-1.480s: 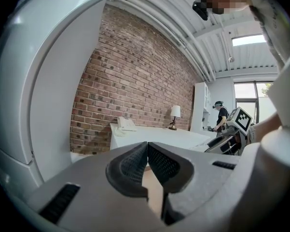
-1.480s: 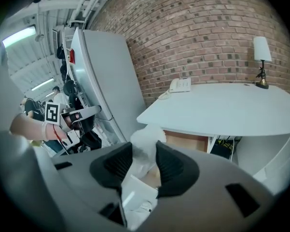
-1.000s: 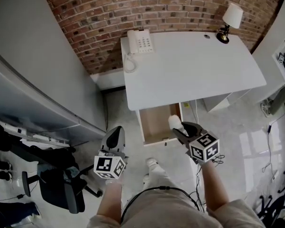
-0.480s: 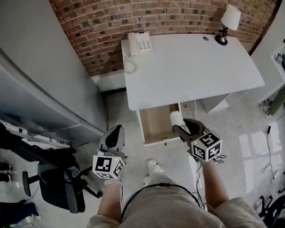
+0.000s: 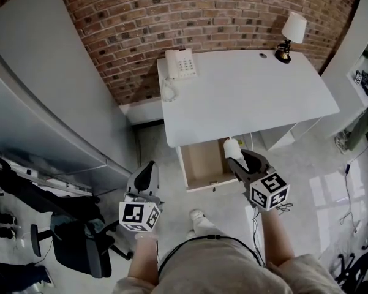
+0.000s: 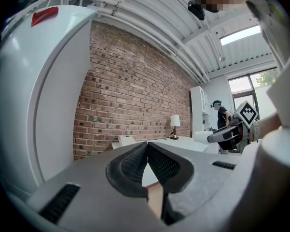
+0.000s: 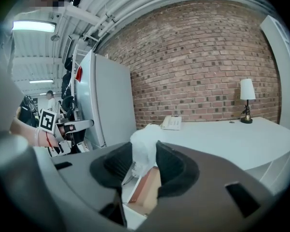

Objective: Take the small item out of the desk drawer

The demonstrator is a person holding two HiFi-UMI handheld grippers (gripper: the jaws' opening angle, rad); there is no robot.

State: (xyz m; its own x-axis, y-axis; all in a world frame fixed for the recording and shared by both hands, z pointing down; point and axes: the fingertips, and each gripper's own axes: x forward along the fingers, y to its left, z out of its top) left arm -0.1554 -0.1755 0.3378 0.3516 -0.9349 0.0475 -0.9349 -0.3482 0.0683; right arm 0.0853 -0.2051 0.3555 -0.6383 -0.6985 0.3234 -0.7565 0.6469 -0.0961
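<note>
Holding the white item tight, the right gripper sits over the right back corner of the open drawer, close to the front edge of the desk. Its two jaws press on the soft white lump from both sides, so it cannot drop. In the right gripper view the item pokes up between the jaws, and the wooden drawer shows below it. So the item looks lifted clear of the drawer, and the job seems nearly done. The desk top has lots of bare room, so that may be a good place to put it down.

The left gripper is closed with nothing in it. It hangs low at the side, well away from the drawer, likely to keep out of the way.
</note>
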